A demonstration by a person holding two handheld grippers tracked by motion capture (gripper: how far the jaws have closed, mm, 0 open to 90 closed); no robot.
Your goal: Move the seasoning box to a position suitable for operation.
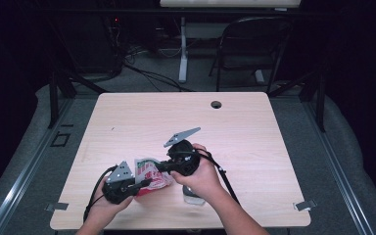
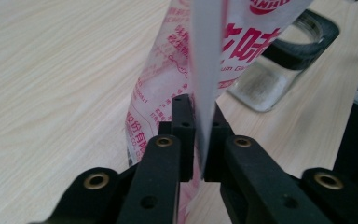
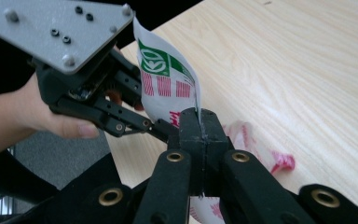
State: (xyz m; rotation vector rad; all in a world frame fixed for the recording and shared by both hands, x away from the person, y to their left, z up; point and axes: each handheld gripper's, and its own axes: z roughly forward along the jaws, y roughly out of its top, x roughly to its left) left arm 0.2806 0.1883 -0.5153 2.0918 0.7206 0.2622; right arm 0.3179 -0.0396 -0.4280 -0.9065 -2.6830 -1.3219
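Packet (image 1: 149,175), red print, green logo, pinched between both grippers' fingers

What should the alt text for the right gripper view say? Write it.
The right tongs are shut on the edge of a white packet printed in red and green, held above a pale wooden table. At left, a hand holds the left tongs, which also grip the packet.

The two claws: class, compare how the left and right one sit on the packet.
The left claw grips the packet at its lower end, low over the table; the right claw grips an upper edge from higher up. The left claw's grey plate lies nearly flat; the right claw's plate tilts up. Both are shut on the packet.
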